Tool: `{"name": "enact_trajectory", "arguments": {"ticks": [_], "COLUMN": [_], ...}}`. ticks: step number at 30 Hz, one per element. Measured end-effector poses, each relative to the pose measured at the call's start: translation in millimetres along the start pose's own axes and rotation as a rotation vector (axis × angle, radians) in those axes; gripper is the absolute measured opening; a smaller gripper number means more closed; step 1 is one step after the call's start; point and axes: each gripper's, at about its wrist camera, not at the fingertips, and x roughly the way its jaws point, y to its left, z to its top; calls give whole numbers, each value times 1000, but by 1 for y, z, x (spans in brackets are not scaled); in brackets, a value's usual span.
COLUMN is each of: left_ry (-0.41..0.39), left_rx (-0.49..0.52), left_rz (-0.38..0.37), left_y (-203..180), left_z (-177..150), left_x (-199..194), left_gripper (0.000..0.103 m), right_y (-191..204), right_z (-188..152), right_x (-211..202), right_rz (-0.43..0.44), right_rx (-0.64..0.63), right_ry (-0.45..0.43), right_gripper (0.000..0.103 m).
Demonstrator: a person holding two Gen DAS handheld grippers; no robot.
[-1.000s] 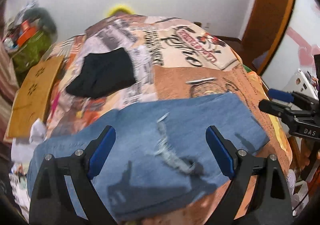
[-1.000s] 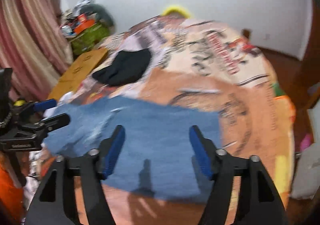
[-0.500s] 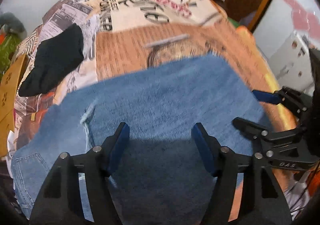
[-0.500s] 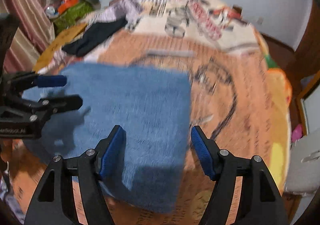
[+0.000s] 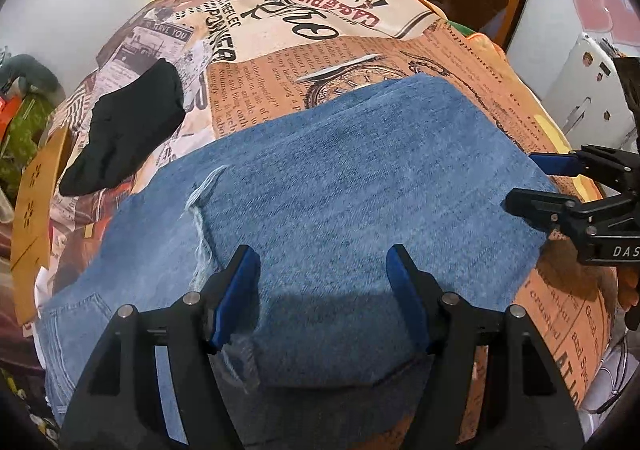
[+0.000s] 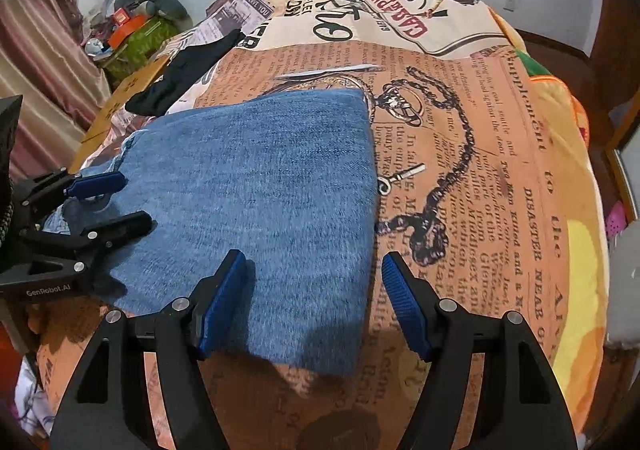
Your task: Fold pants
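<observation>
Blue denim pants (image 5: 340, 190) lie folded flat on a bed with a newspaper-print cover (image 5: 360, 50). A frayed rip (image 5: 200, 202) shows near their left part. My left gripper (image 5: 320, 290) is open and empty, low over the near edge of the pants. My right gripper (image 6: 312, 290) is open and empty over the pants' (image 6: 260, 178) near right corner. The right gripper shows at the right in the left wrist view (image 5: 536, 182). The left gripper shows at the left in the right wrist view (image 6: 116, 202).
A black garment (image 5: 124, 138) lies on the bed's far left, also in the right wrist view (image 6: 188, 74). A wooden board (image 5: 36, 206) leans by the bed's left side. Cluttered items (image 6: 128, 26) stand by the curtain. A white appliance (image 5: 592, 90) stands at the right.
Both grippers dropped lower and closer over the pants, then pulled slightly back. The jaws stay open. The pants lie still.
</observation>
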Motion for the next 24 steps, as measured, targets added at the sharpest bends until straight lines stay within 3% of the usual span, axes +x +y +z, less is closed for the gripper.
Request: {"name": "enact_trajectory", "arguments": {"ticks": [5,10,15,20,24], "left_ry": [-7,-24,-83,-156,-194], "left_rx": [-28,-89,-161,-287,-431], "left_rz": [24,63,176,285,303], "left_y": [10,37,80,134,183], "left_z": [-9,-21,-37,-63,-93], "left_x": [-12,-38,-76,-116,-142], "left_gripper": [72,72,79,91,97], "right_y": [9,27,49,79,108], "right_z": [3,12,27,43,55], "right_x": [-13,-38,-63,-79,-81], "right_rz": [-61,-72,-56,-17,7], "right_rx": [-46,-81,-111,-149,-194], "right_ry": [-8,-75,-158,-229,-259], "right_gripper": [67,67,67,67,67]}}
